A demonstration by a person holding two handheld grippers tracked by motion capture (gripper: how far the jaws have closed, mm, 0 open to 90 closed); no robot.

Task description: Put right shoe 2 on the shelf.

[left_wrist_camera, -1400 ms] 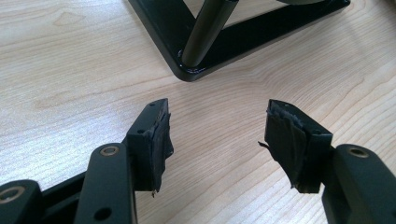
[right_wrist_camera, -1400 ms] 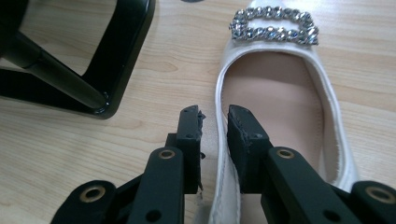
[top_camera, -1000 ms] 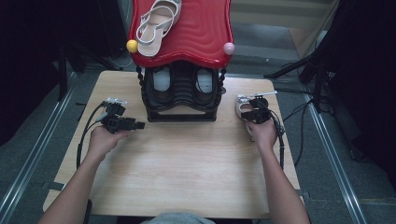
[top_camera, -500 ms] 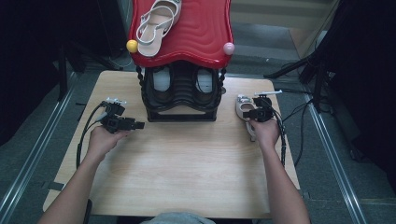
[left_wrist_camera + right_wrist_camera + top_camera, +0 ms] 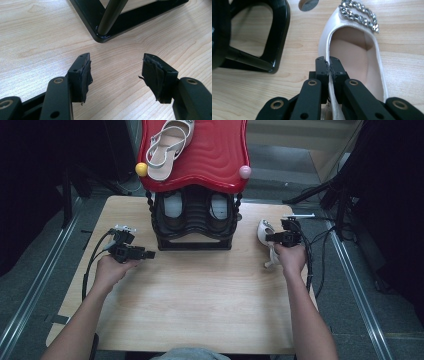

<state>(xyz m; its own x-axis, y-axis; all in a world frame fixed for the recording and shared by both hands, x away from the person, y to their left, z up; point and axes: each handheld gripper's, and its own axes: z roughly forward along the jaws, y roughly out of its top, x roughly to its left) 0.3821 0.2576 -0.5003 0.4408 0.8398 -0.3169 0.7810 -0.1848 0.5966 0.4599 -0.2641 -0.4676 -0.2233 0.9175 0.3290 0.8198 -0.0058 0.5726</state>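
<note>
A white shoe (image 5: 354, 52) with a rhinestone buckle (image 5: 359, 15) lies on the wooden table (image 5: 200, 295) to the right of a black shoe rack (image 5: 195, 220). My right gripper (image 5: 329, 63) is shut on the shoe's side wall; in the high view that right gripper (image 5: 282, 237) sits over the same white shoe (image 5: 263, 231). My left gripper (image 5: 116, 70) stands open over bare wood, close to the rack's black base corner (image 5: 105, 35). The left gripper (image 5: 131, 251) is held left of the rack. A matching white sandal (image 5: 167, 142) rests on the rack's red top (image 5: 210, 155).
Two pale shoes (image 5: 175, 205) sit inside the black rack under the red top. Yellow (image 5: 141, 169) and pink (image 5: 245, 171) knobs mark the top's front corners. A round grey cap (image 5: 309, 4) is set in the table ahead of the shoe. Cables (image 5: 90, 270) trail from both grippers.
The right hand and its gripper have shifted slightly toward the person, and the white shoe has come along with it. The left gripper has stayed put.
</note>
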